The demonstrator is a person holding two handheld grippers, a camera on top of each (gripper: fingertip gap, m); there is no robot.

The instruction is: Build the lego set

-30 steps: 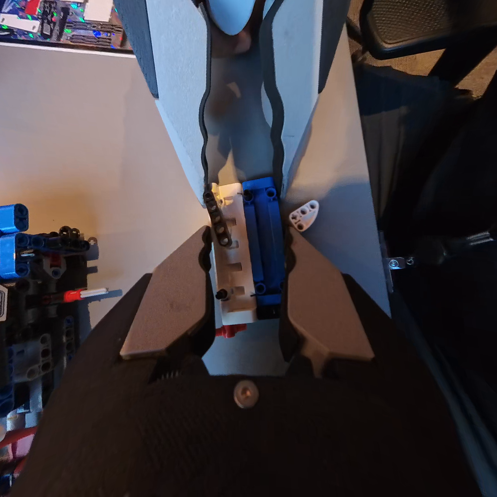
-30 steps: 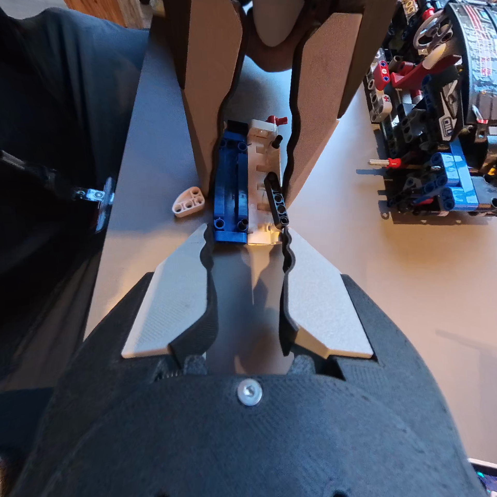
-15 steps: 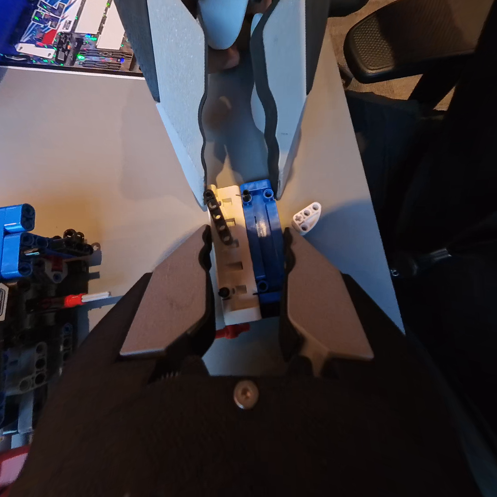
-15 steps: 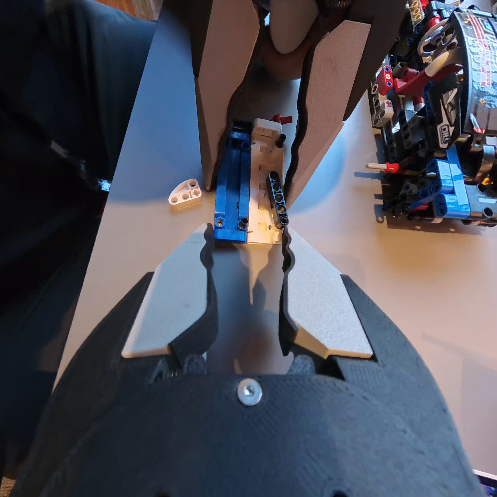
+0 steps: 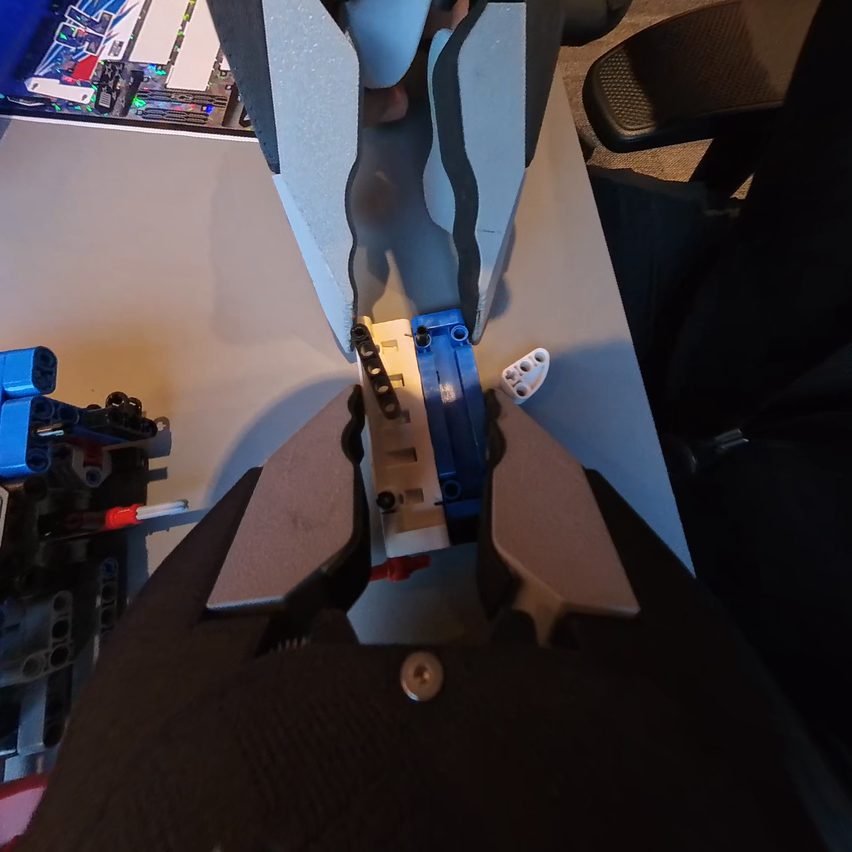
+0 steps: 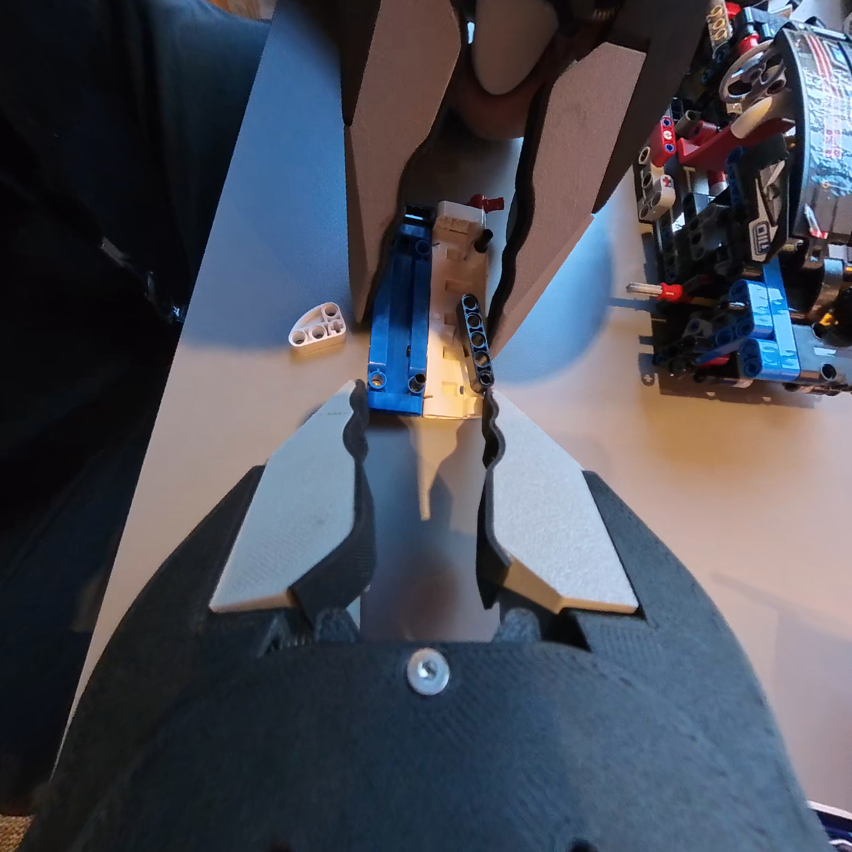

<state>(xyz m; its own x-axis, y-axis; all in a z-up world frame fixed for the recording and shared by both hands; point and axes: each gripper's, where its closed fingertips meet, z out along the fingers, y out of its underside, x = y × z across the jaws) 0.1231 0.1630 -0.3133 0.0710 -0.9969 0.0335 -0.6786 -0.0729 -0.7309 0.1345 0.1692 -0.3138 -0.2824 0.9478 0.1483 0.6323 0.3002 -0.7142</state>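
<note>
A long assembly of a blue panel and a white panel lies between both grippers near the table's edge. A black beam with holes sits on its white side and a red pin sticks out of one end. My left gripper is shut on the assembly's sides. My right gripper faces it and pinches the opposite end, with the black beam by its right fingertip. Each gripper shows in the other's view: the right and the left.
A small white three-hole piece lies loose beside the assembly, near the table edge. A partly built blue and black car model stands to one side. A shiny sticker sheet lies at the far end. An office chair stands off the table. My two grippers' fingertips are within a few centimetres of each other.
Both grippers keep the same opening on the assembly. Both views have tilted slightly, so the sticker sheet, the chair and the car model show more.
</note>
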